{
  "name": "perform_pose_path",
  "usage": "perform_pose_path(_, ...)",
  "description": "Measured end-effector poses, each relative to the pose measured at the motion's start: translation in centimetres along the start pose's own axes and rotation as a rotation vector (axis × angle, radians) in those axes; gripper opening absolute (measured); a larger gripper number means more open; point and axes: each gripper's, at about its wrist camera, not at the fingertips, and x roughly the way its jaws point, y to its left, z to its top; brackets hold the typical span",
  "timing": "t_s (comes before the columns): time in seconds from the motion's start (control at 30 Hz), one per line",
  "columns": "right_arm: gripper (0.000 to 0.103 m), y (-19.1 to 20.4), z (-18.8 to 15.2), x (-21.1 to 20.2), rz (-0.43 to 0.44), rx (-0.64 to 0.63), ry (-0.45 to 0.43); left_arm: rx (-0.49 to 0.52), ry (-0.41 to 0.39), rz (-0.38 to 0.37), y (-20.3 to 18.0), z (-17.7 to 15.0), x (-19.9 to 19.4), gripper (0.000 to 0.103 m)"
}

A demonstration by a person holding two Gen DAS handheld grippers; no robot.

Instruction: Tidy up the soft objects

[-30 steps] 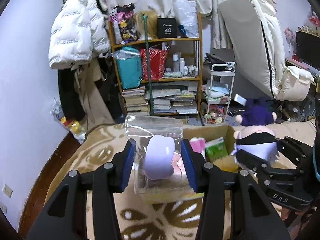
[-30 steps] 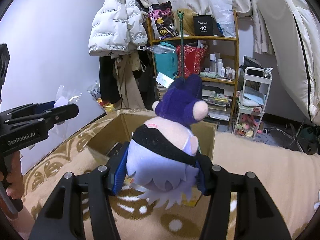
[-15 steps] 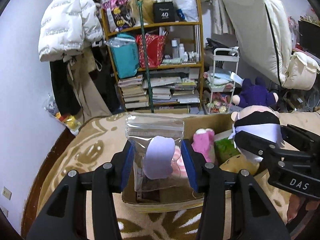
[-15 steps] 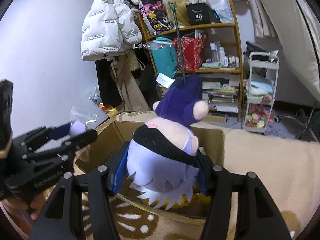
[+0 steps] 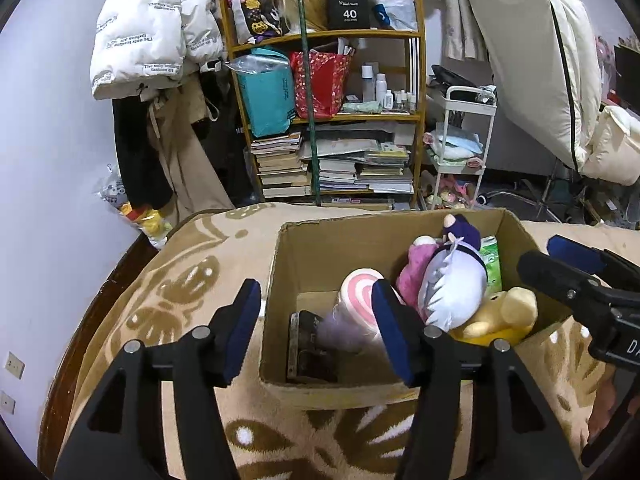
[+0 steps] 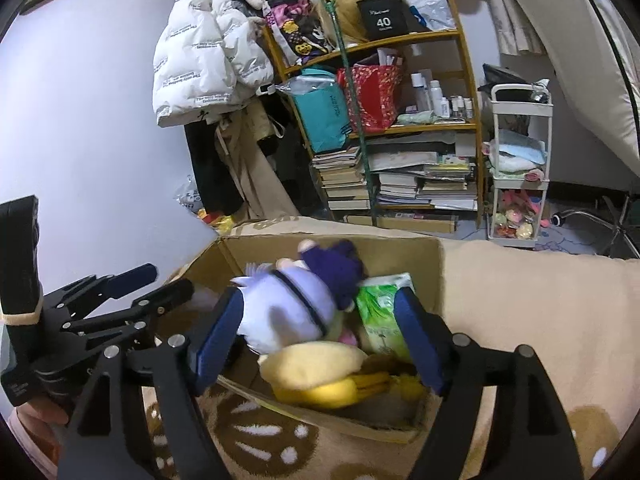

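Cluttered bedroom; patterned blanket (image 5: 168, 312) on bed. Cardboard box (image 5: 400, 390) holds: bagged pink-and-lilac toy (image 5: 352, 312), purple-hatted doll (image 5: 452, 284), yellow plush (image 5: 504, 312), green packet (image 6: 380, 312). Left tongs (image 5: 316, 328) spread, empty; right tongs (image 6: 320, 340) spread, empty. Sorting apparently near complete.

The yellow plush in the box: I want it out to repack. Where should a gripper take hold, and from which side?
Grip the yellow plush across its rounded head, which is the highest, most exposed part. It lies in the near right corner of the cardboard box, wedged against the lavender doll. Come from above, since the walls block the sides. The right gripper is nearest, I judge.
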Motion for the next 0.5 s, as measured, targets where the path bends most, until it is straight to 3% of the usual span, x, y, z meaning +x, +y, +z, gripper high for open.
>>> perform_pose_path(0.1,0.092,-0.3,0.1,-1.0,-0.019,0.008,-0.006,0.009,-0.016,0.024,0.1,0.0,-1.3,0.069)
perform_pose_path(0.17,0.094,-0.3,0.3,-2.0,-0.028,-0.001,-0.016,0.024,-0.03,0.055,0.0,0.1,-2.6,0.083)
perform_pose_path(0.23,0.101,0.0,0.4,-2.9,-0.055,-0.027,-0.017,0.031,-0.042,0.069,0.1,0.2,-3.7,0.086)
perform_pose_path(0.3,0.103,0.3,0.6,-3.9,-0.057,-0.046,-0.026,0.028,-0.053,0.08,0.3,0.4,-5.2,0.088)
perform_pose_path(0.37,0.103,0.6,0.8,-5.1,-0.061,-0.051,-0.039,0.031,-0.07,0.092,0.5,0.4,-6.6,0.097)
perform_pose_path(0.5,0.103,1.2,1.1,-7.9,-0.071,-0.071,-0.079,0.025,-0.112,0.139,1.1,0.5,-10.1,0.1)
